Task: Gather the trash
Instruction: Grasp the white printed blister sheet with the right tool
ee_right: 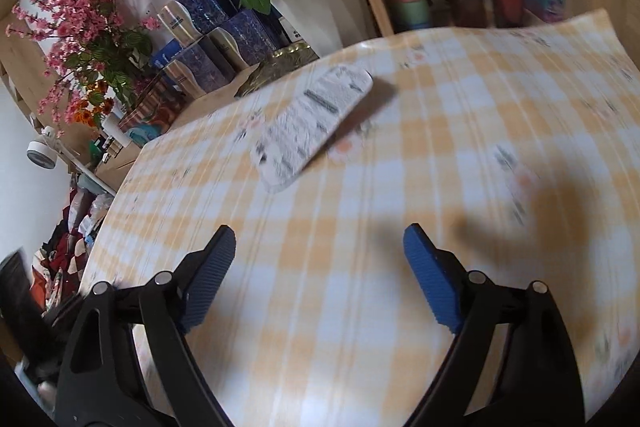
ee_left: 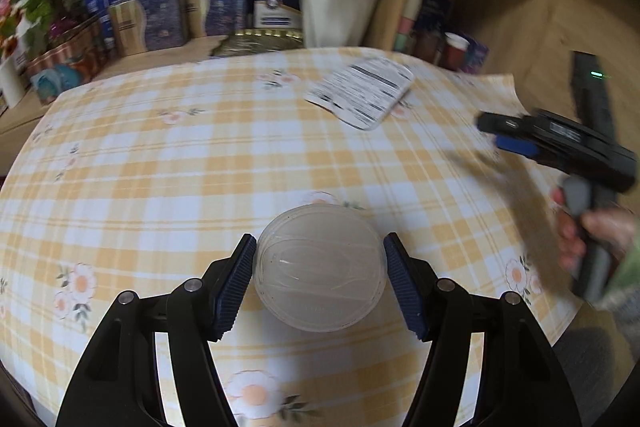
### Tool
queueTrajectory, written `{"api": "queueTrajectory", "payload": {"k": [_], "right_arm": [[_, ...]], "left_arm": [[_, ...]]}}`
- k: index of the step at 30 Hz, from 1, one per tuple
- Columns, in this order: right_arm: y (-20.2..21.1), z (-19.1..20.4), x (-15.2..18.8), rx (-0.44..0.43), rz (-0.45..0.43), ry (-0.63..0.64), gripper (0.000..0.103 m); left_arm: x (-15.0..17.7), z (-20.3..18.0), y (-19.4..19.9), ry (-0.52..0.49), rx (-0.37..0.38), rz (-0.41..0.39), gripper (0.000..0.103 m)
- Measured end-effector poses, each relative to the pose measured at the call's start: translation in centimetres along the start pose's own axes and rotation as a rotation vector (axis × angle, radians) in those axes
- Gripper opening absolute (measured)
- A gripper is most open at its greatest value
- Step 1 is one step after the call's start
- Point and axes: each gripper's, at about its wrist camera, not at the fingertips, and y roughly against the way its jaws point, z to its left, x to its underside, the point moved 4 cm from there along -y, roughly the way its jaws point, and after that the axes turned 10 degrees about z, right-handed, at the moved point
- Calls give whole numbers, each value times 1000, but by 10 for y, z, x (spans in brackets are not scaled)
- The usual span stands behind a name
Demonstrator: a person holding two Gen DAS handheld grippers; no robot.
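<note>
Left gripper (ee_left: 320, 267): jaws bracketing translucent plastic lid (ee_left: 320, 267) on tabletop (ee_left: 160, 167); firm contact apparently not made. Slip risk: smooth rounded rim. Right gripper (ee_right: 320, 279): jaws wide, empty. Printed wrapper (ee_right: 312, 127) ahead, blurred; thin flat edge may be missed.

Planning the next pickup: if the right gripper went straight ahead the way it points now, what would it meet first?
Probably the white printed package lying flat on the checked tablecloth. The right gripper is open and empty, and only bare cloth lies between. The package sits slightly left of centre and the view is blurred, so depth is uncertain.
</note>
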Motion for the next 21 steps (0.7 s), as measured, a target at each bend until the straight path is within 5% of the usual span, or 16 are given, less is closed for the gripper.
{"api": "queueTrajectory", "payload": {"k": [8, 17, 18, 21], "right_arm": [[-74, -16, -65, -7, -6, -143, 76], [-110, -29, -97, -45, -73, -280, 66], [-111, -29, -99, -47, -75, -287, 63], [-120, -26, -103, -108, -25, -300, 32]], "left_arm": [[10, 32, 13, 59, -27, -6, 63], [28, 52, 17, 118, -31, -1, 64], [29, 53, 17, 121, -32, -1, 64], [32, 56, 18, 130, -36, 0, 64]]}}
